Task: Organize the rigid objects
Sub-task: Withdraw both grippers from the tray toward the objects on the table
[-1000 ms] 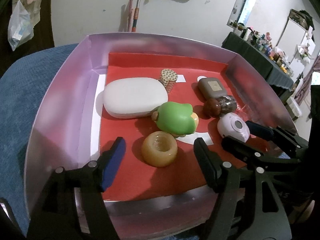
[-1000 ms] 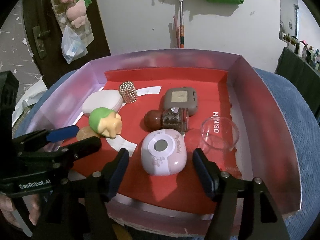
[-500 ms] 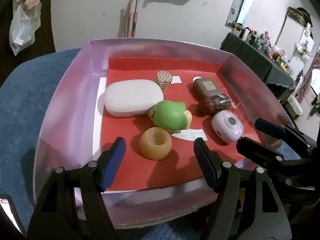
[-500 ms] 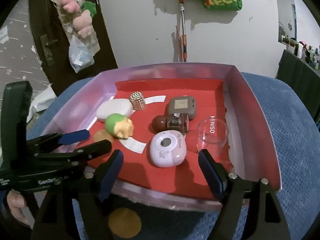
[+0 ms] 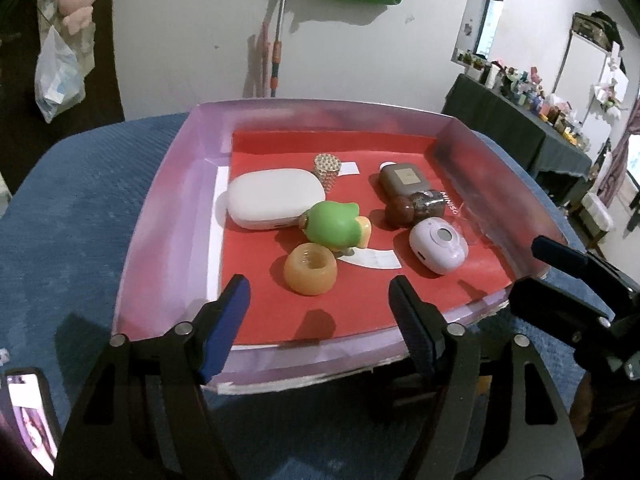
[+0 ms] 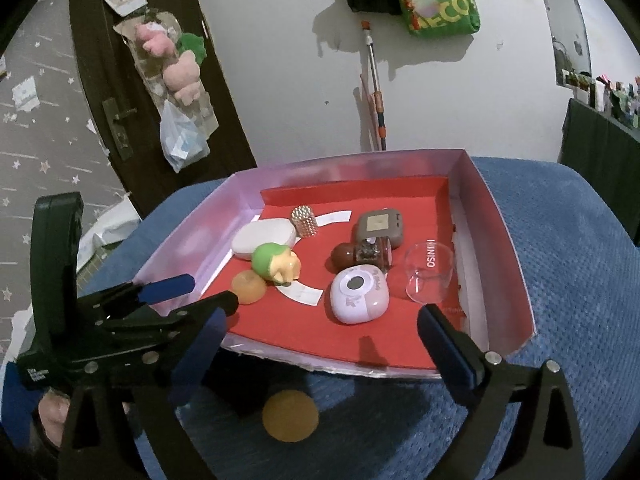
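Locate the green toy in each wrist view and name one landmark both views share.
Left wrist: green toy at tray centre, just beyond the amber ring, touching the white case.
Right wrist: green toy left of tray centre, with the ring nearer and to its left.
Shared landmark: the lilac round gadget, to the toy's right in both.
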The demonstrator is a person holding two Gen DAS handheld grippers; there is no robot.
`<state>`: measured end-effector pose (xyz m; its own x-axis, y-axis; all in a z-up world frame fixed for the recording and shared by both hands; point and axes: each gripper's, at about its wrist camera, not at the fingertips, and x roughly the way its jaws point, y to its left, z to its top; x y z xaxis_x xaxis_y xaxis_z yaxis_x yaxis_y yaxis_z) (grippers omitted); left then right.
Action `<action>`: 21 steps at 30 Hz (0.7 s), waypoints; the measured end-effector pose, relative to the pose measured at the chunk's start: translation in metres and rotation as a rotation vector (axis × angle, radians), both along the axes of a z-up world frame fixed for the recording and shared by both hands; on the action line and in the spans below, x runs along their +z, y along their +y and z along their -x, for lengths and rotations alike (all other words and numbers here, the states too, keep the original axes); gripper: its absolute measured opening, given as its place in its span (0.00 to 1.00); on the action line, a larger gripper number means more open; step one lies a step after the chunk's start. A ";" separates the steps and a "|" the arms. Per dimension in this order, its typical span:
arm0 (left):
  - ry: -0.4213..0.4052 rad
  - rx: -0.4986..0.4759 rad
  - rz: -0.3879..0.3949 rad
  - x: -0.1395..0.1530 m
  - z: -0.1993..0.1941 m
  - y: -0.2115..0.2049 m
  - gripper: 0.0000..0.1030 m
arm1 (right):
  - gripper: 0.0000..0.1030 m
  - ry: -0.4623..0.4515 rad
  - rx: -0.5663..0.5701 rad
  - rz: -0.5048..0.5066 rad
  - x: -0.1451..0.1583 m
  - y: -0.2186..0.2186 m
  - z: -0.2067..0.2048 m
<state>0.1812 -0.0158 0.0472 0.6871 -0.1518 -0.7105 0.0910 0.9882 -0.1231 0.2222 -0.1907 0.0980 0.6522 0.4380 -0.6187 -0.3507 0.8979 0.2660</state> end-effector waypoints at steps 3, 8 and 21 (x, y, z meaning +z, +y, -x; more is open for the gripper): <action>-0.028 0.037 -0.031 0.006 0.009 0.002 0.76 | 0.99 -0.003 -0.004 -0.021 0.001 -0.003 0.004; -0.027 0.048 -0.012 0.009 0.015 0.009 0.76 | 1.00 -0.007 0.004 -0.036 0.002 -0.002 0.009; -0.022 0.081 0.015 0.002 0.030 0.010 0.76 | 1.00 0.014 -0.024 -0.098 -0.005 0.002 0.024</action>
